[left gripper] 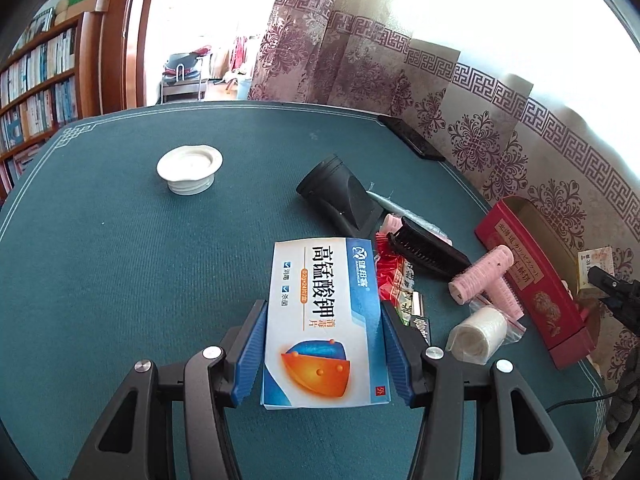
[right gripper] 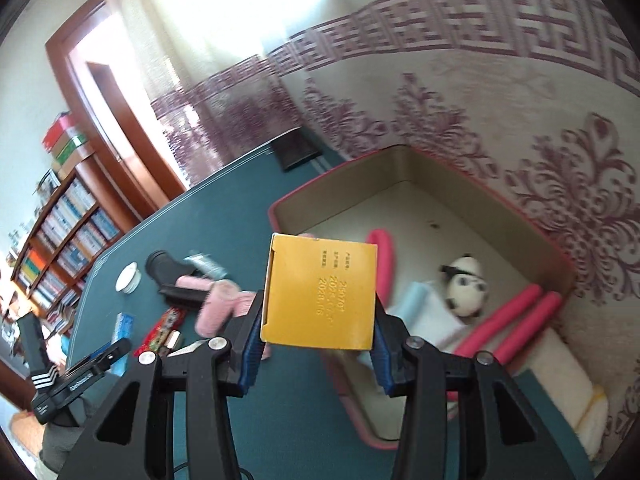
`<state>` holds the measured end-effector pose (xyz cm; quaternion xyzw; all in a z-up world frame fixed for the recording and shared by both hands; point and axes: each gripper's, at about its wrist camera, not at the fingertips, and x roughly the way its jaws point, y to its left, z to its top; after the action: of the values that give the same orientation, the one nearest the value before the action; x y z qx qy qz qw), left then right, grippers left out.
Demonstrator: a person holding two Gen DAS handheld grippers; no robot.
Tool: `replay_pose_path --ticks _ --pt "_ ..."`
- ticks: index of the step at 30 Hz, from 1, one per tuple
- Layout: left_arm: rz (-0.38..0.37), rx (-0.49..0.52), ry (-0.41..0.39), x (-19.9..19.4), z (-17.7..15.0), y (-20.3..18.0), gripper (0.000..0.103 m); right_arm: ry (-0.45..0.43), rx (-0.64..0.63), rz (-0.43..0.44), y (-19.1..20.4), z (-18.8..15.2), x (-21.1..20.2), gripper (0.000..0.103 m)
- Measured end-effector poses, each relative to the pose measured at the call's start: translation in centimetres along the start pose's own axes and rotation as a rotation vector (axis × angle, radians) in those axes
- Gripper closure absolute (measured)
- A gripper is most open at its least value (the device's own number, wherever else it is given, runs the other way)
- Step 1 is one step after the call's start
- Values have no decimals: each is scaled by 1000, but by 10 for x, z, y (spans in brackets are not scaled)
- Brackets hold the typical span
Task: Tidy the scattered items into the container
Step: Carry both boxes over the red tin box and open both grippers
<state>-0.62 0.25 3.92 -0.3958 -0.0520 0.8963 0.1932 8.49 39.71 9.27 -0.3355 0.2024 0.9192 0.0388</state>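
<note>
Biggest risk is the red open cardboard tray (right gripper: 420,160) getting crowded. The right gripper (right gripper: 318,344), clamped on a yellow carton (right gripper: 320,292) at the tray's near rim, might snag it. The left gripper (left gripper: 324,344) pinches a blue-and-white medicine box (left gripper: 320,320) beside the tray, so it could tip.

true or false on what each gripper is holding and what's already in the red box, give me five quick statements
1. The left gripper is shut on a blue and white box. True.
2. The right gripper is empty. False: it is shut on a yellow box.
3. The red box already holds a panda toy. True.
4. The white cap lies inside the red box. False: it sits on the green table, apart from the other items.
5. The pink rollers are still on the table. True.
</note>
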Motion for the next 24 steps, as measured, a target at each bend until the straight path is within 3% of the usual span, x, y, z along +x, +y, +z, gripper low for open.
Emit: replay_pose_path --ticks 9,20,24 --pt "-36 31 -9 -10 6 -27 47 -42 57 -35 -34 4 -10 54" --pt "-84 108 -4 -12 13 -74 47 -5 31 -3 -41 -7 -7 54" --pt "-96 139 3 -9 15 -91 47 -6 39 7 -46 -8 -8 47"
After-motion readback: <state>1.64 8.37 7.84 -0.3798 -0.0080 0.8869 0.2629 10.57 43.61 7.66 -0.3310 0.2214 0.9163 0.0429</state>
